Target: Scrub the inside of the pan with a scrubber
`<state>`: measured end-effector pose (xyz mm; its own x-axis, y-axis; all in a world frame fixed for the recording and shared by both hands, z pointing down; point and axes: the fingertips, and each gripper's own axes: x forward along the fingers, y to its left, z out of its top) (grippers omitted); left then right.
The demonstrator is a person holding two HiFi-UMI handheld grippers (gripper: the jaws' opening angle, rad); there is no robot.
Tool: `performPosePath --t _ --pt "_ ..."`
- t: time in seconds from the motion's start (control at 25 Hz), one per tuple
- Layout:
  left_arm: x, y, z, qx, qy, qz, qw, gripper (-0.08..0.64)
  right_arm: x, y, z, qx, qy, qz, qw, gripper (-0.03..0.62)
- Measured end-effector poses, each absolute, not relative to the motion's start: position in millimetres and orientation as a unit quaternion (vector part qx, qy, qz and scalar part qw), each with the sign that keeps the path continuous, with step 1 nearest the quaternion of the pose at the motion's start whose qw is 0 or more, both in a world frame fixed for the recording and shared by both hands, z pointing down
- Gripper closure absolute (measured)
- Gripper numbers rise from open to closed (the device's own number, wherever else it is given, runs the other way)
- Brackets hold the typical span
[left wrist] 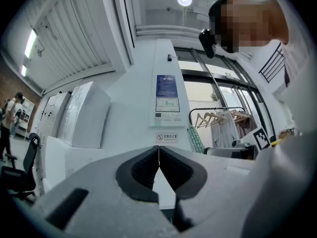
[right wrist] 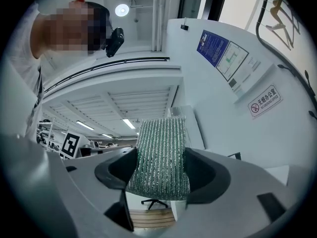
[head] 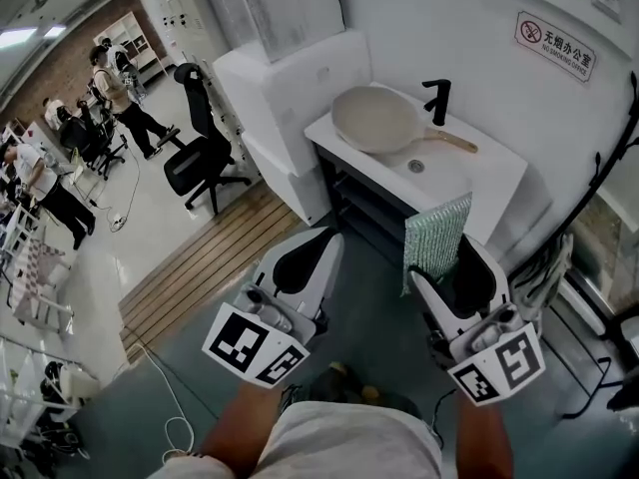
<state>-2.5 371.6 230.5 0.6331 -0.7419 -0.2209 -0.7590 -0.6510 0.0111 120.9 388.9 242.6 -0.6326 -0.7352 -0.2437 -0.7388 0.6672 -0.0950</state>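
Two grippers: my right gripper [right wrist: 161, 168] clamps the scrubber [head: 436, 236] upright, my left gripper [left wrist: 158, 157] is clenched empty, and the pan [head: 374, 120] lies well ahead on the counter [head: 481, 176], so I should bring the scrubber flat into it.

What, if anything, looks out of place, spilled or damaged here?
Nothing looks spilled or damaged. The pan lies empty on the sink top beside the faucet, and the scrubber is clamped in the right gripper.
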Motion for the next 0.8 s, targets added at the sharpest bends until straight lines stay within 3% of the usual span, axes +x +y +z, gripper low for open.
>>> performPosePath --t 0.8 --pt "-31 194 230 -0.908 0.4 0.115 0.044 0.543 96 224 249 -0.436 0.893 0.008 0.109 0.288"
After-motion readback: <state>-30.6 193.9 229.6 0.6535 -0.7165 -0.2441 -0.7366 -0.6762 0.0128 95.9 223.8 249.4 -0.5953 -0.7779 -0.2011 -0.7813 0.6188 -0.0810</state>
